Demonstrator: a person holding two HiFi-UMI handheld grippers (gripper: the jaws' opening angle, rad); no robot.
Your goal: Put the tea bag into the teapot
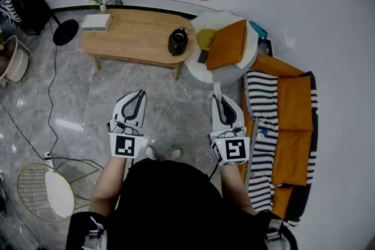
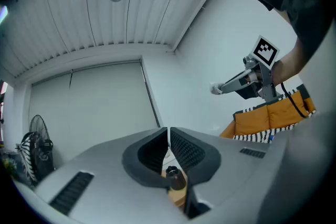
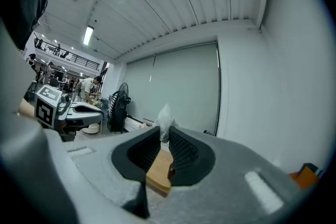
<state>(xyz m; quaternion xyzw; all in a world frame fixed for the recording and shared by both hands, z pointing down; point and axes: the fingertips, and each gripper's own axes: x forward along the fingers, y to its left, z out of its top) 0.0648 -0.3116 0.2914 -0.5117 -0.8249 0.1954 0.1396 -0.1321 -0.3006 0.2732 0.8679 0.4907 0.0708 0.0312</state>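
Observation:
The black teapot (image 1: 178, 41) stands on the right end of a low wooden table (image 1: 135, 38), well ahead of both grippers. My right gripper (image 1: 217, 94) is shut on a white tea bag (image 1: 216, 87), which sticks out past the jaw tips. In the right gripper view the tea bag (image 3: 165, 118) pokes up between the shut pads of my right gripper (image 3: 164, 132). My left gripper (image 1: 141, 93) is shut and holds nothing. In the left gripper view the left gripper (image 2: 168, 136) frames the teapot (image 2: 176, 178) below its tips, and the right gripper (image 2: 247, 81) shows with the tea bag (image 2: 216, 89).
A white box (image 1: 96, 22) and a small vase (image 1: 101, 3) sit on the table's left end. A round white pouf (image 1: 202, 76) with an orange cushion (image 1: 227, 44) adjoins the table. An orange sofa (image 1: 293, 126) with a striped throw is at right, a wire chair (image 1: 41, 190) at left.

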